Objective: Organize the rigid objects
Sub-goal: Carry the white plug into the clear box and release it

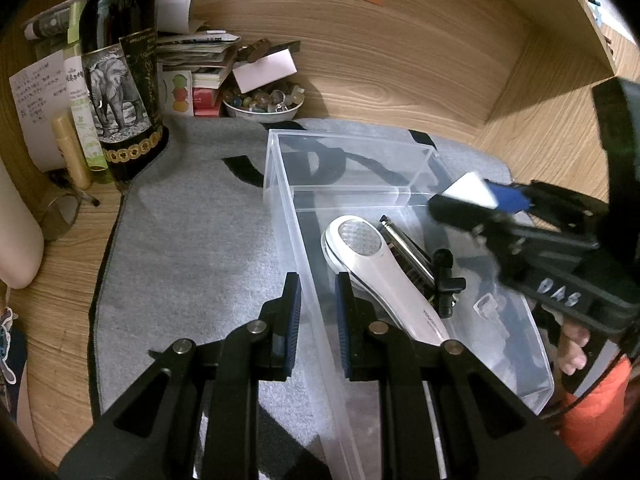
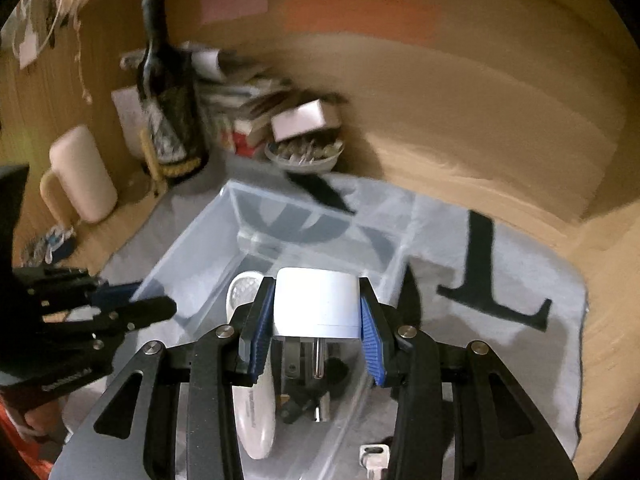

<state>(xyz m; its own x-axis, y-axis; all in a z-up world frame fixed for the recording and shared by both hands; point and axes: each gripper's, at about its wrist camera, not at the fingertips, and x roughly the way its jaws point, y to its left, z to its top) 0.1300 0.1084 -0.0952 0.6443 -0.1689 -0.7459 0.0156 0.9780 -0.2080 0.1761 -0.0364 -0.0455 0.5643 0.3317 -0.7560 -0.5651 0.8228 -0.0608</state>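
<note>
A clear plastic bin (image 1: pixel 280 208) stands on a grey mat (image 1: pixel 192 240). Inside lie a white handheld device (image 1: pixel 376 272), a dark metal harmonica-like bar (image 1: pixel 408 252) and a small black part (image 1: pixel 446 284). My left gripper (image 1: pixel 318 312) straddles the bin's left wall with narrow jaws, one finger on each side; contact is unclear. My right gripper (image 2: pixel 316 324) is shut on a white plug adapter (image 2: pixel 316 300) and holds it over the bin (image 2: pixel 192 248). It shows in the left wrist view (image 1: pixel 476 196) above the bin's right side. The white device (image 2: pixel 254 412) lies beneath it.
A dark wine bottle (image 1: pixel 120 72) stands at the back left beside tubes and papers. A bowl of stones (image 1: pixel 262 100) sits behind the bin. A wooden wall and shelf side enclose the back and right. A cream mug (image 2: pixel 80 176) stands at the left.
</note>
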